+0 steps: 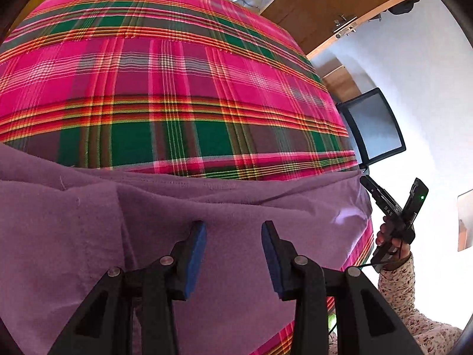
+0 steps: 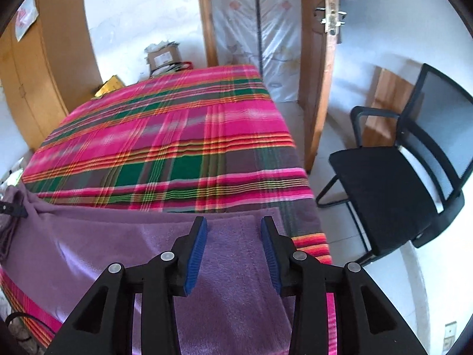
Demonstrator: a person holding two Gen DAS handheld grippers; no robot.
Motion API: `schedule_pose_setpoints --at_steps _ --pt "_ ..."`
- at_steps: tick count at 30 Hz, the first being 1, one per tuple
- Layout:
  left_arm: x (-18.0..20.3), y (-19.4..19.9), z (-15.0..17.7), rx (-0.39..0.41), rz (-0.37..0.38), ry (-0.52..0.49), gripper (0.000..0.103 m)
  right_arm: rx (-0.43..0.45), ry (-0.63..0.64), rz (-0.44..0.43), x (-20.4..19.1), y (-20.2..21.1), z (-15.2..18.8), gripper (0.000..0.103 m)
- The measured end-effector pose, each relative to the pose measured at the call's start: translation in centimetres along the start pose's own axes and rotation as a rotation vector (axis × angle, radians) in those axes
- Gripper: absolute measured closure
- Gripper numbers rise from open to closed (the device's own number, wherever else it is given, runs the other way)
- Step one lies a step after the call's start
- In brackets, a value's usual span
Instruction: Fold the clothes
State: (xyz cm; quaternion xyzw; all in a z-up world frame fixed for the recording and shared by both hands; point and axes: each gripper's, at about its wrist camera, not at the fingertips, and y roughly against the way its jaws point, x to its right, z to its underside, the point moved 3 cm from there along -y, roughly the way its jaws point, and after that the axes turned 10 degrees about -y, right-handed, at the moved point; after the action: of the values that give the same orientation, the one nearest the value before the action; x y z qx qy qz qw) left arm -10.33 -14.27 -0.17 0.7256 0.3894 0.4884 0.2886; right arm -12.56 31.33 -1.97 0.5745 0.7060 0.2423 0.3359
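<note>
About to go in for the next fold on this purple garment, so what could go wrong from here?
1. The purple garment lies near the front edge of the plaid-covered bed; a tug toward you may slide it off.
2. Both the left gripper and right gripper are open over smooth cloth; closing here might pinch the bedcover too.
3. The left side is bunched, so a fold could trap wrinkles.

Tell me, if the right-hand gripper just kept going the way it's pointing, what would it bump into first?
Most likely the purple garment. The right gripper tilts down over it with jaws open and empty, the plaid cover lying beyond. How far above the cloth it is, I cannot tell.
</note>
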Motion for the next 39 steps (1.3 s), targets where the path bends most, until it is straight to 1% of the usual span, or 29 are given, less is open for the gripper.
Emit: schedule_pose_setpoints --at_steps 2,3,4,5,6,8,11,13,16,21,24,25,28,32,37,39 --pt "0.0 0.0 0.0 0.003 0.001 0.001 0.064 -0.006 0.012 -0.033 -0.3 -0.1 0.0 0.064" --pt "0.0 0.1 0.0 0.006 0.001 0.005 0.064 -0.009 0.023 -0.051 -0.6 -0.1 0.1 0.067" --pt "0.0 0.1 0.0 0.008 0.001 0.009 0.064 -0.008 0.034 -0.060 -0.7 0.0 0.1 0.077" --pt "0.0 0.0 0.0 0.009 -0.001 0.008 0.064 -0.004 0.043 -0.062 -0.8 0.2 0.1 0.083" --pt "0.0 0.0 0.0 0.009 -0.003 0.008 0.064 0.000 0.052 -0.063 -0.9 0.3 0.1 0.094" --pt "0.1 -0.1 0.0 0.011 -0.008 0.009 0.064 0.008 0.070 -0.067 -1.1 0.6 0.2 0.097" --pt "0.1 -0.2 0.0 0.013 -0.010 0.010 0.064 0.044 0.067 -0.073 -1.0 1.6 -0.1 0.097" --pt "0.2 -0.1 0.0 0.015 -0.010 0.010 0.064 0.091 0.026 -0.067 -0.3 2.7 -0.5 0.097" --pt "0.1 0.0 0.2 0.022 -0.001 0.012 0.064 0.137 -0.045 -0.050 1.1 3.7 -1.2 0.098" --pt "-0.2 0.3 0.0 0.040 -0.007 0.024 0.064 0.130 -0.051 -0.029 1.3 3.3 -1.1 0.097" --pt "0.1 -0.1 -0.2 0.028 -0.023 0.008 0.064 0.097 -0.060 0.001 1.4 2.1 -0.9 0.097" --pt "0.2 -0.2 -0.3 0.028 -0.025 0.004 0.064 0.108 -0.068 0.003 1.5 2.2 -0.8 0.097" --pt "0.5 -0.2 -0.5 0.034 -0.022 -0.006 0.064 0.194 -0.110 -0.032 1.7 4.0 -0.7 0.097" --pt "0.1 0.6 -1.0 0.086 -0.031 0.006 0.064 0.262 -0.112 -0.039 1.5 6.2 -0.4 0.097" --pt "-0.1 1.5 -1.7 0.154 -0.031 0.013 0.064 0.390 -0.133 -0.081 1.2 9.8 -0.1 0.097" --pt "-0.3 1.5 -1.7 0.164 -0.028 0.025 0.064 0.408 -0.140 -0.075 1.1 10.4 0.1 0.097"
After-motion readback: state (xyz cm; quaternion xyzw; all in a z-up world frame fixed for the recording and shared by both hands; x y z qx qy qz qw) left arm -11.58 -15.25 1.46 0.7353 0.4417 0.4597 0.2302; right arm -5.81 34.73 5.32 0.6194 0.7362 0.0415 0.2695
